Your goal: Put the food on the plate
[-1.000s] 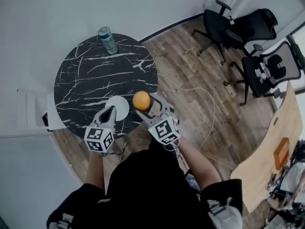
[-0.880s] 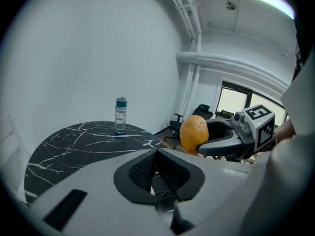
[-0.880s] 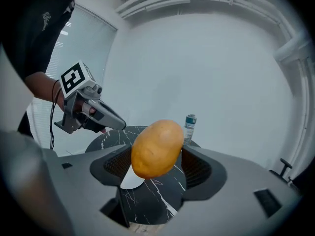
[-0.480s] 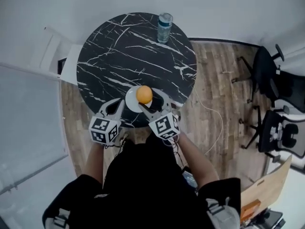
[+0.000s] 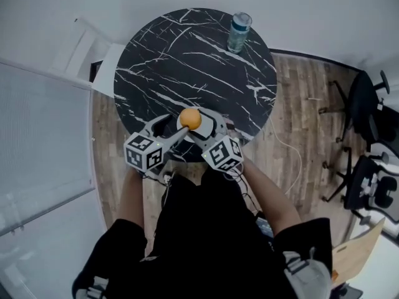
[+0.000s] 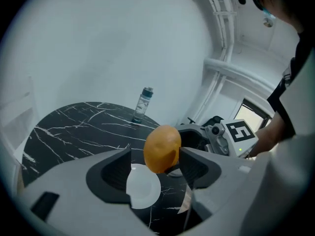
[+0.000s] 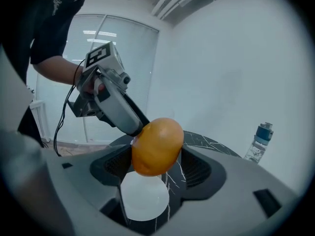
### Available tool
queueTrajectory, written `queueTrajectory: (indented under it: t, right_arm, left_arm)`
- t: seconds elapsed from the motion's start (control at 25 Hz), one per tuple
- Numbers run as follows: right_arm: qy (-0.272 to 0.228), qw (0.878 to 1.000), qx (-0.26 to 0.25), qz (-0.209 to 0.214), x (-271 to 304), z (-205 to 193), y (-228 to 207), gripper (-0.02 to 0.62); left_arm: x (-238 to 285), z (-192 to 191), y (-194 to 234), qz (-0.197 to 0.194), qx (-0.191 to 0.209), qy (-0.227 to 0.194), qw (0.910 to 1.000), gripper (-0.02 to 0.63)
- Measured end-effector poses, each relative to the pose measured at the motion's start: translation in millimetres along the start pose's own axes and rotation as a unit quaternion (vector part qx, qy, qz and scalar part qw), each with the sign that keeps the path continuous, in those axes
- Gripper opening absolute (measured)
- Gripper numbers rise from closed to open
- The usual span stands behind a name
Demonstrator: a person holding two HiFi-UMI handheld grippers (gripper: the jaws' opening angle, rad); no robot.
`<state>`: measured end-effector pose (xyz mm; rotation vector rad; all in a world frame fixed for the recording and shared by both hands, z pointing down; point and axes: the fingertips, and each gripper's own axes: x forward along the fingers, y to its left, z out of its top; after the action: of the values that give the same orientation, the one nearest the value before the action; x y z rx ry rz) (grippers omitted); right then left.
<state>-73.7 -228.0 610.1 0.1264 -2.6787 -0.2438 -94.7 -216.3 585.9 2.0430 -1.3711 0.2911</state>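
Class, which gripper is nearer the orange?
Right. The right gripper grips the orange between its jaws above the plate. The left gripper, jaws opening, sits beside it, with the orange at its tips but not pressed.

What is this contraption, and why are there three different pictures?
No robot: a person holds a two-fingered gripper in each hand. One picture looks down from a camera on the person's head; the others come from cameras on each gripper. On the black marble table are a white plate and a water bottle. The right gripper holds an orange over the plate. The left gripper is opening its fingers; the orange shows in the gap between them, but they do not press it.
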Motion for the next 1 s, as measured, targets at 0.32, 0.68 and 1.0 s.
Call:
queueTrajectory:
  t: [0.32, 0.68, 1.0]
  right_arm:
    - [0.004, 1.000, -0.026, 0.015, 3.2, -17.1, 10.4, 0.308]
    - [0.002, 1.000, -0.005, 0.000, 1.7, -24.1, 7.0, 0.307]
    - [0.024, 0.999, 0.024, 0.007, 3.6, -44.1, 17.0, 0.311]
  left_arm:
    - [32.0, -1.2, -11.3, -0.062, -0.003, 0.038, 0.9973, 0.321]
    - [60.7, -17.9, -11.6, -0.054, 0.014, 0.086, 0.9947, 0.321]
    - [67.9, -38.5, -9.5, -0.044, -0.003, 0.109, 0.9930, 0.319]
